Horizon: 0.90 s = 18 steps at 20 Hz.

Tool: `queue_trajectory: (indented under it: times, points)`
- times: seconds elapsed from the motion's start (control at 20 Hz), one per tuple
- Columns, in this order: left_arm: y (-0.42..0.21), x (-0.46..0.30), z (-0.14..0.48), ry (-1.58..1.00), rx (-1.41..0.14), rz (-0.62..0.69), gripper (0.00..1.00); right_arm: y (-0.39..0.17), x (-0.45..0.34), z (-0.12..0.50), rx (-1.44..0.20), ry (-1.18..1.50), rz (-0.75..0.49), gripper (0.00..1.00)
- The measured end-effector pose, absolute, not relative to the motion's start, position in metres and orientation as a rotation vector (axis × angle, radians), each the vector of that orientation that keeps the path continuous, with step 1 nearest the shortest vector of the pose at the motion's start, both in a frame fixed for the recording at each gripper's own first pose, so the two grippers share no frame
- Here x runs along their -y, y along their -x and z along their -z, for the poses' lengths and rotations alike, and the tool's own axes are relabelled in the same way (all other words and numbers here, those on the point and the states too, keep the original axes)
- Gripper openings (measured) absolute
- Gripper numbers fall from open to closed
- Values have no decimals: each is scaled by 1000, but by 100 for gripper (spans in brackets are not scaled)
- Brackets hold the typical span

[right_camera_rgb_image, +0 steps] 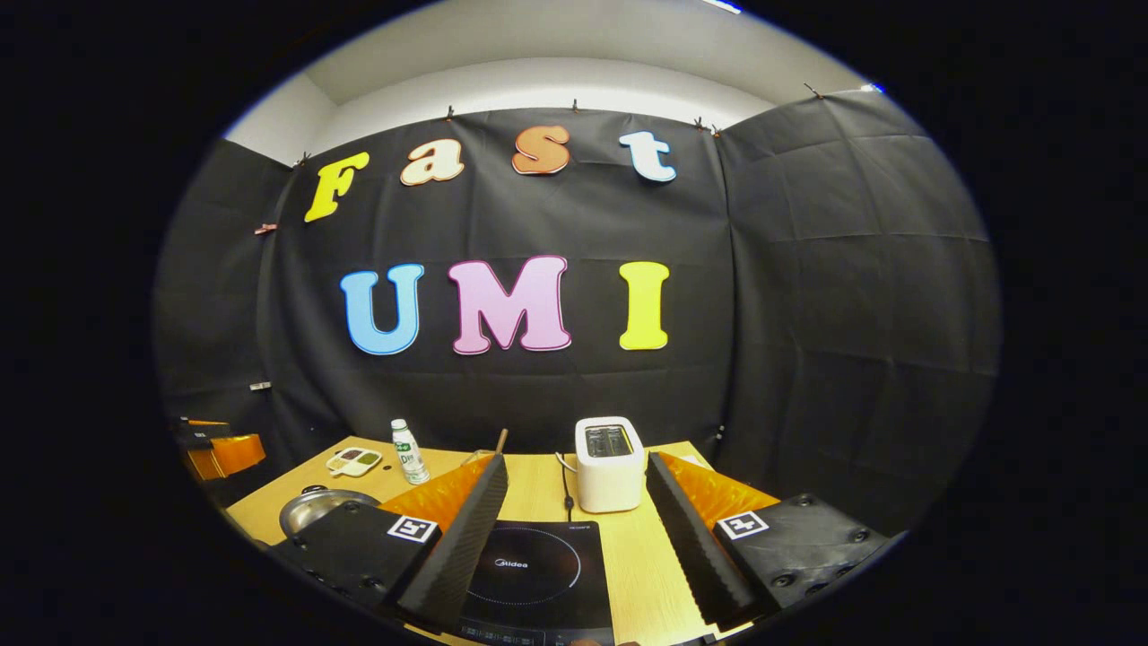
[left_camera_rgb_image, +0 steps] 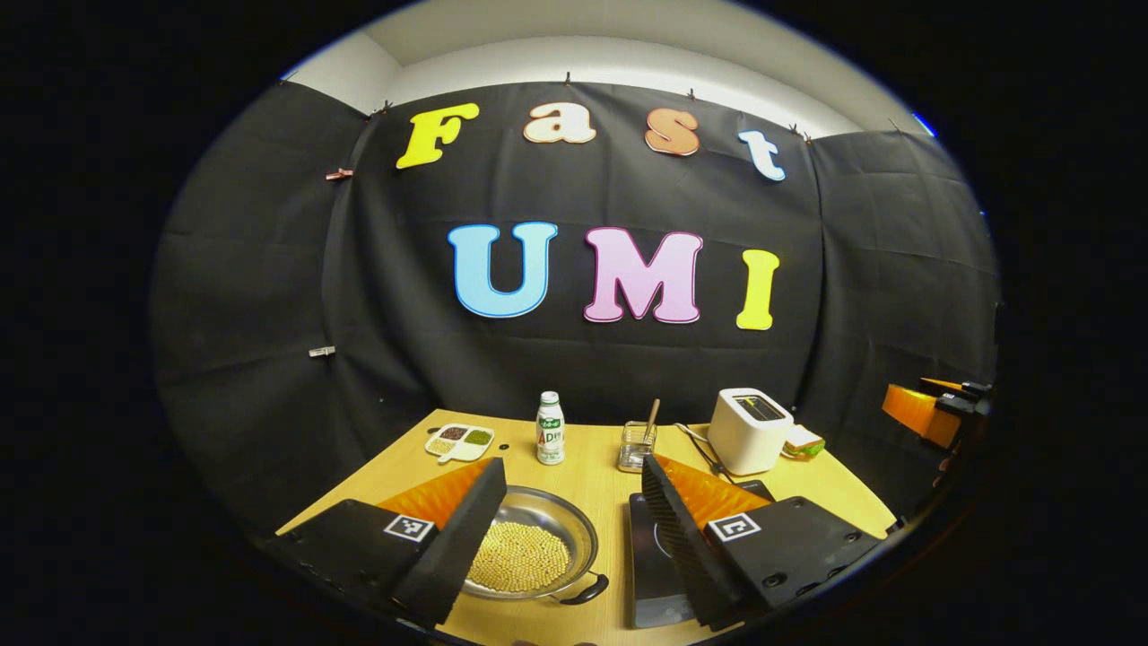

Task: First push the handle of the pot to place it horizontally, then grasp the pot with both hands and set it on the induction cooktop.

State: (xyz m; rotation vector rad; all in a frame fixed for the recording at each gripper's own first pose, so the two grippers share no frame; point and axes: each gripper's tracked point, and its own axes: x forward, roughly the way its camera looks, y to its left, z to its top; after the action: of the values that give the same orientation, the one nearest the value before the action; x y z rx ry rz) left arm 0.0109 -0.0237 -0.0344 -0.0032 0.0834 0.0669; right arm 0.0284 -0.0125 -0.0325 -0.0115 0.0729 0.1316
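Both hand-held grippers, left (left_camera_rgb_image: 574, 529) and right (right_camera_rgb_image: 574, 529), hover released above the wooden counter (left_camera_rgb_image: 592, 484); the round steel pot of beans (left_camera_rgb_image: 529, 547) waits beside the black induction cooktop (right_camera_rgb_image: 538, 574), its handle untouched.

Both cameras sit above the near edge of the table (left_camera_rgb_image: 592, 467), looking forward and slightly down toward the booth's back wall, each over its own claw's spread fingers. The left gripper view stands over the pot (left_camera_rgb_image: 529, 543), with the cooktop (left_camera_rgb_image: 650, 556) at its right. The right gripper view stands over the cooktop (right_camera_rgb_image: 534, 574), the pot (right_camera_rgb_image: 314, 507) at its left. Both share the toaster (left_camera_rgb_image: 749, 431), bottle (left_camera_rgb_image: 550, 429) and back wall.
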Motion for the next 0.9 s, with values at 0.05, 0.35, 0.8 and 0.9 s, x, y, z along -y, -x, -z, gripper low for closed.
queue_trajectory:
  times: [0.05,0.35,0.8,0.9]
  points:
    - [-10,23,36,8,-89,-71,95,-30,13,35,-81,15,-134,98]
    - [-5,5,49,7,-112,-46,95,-13,4,42,-112,10,-87,98]
    - [13,-66,85,27,-185,29,93,15,-41,34,-99,60,-9,98]
    - [16,-81,97,25,-213,47,88,19,-51,32,-103,63,0,98]
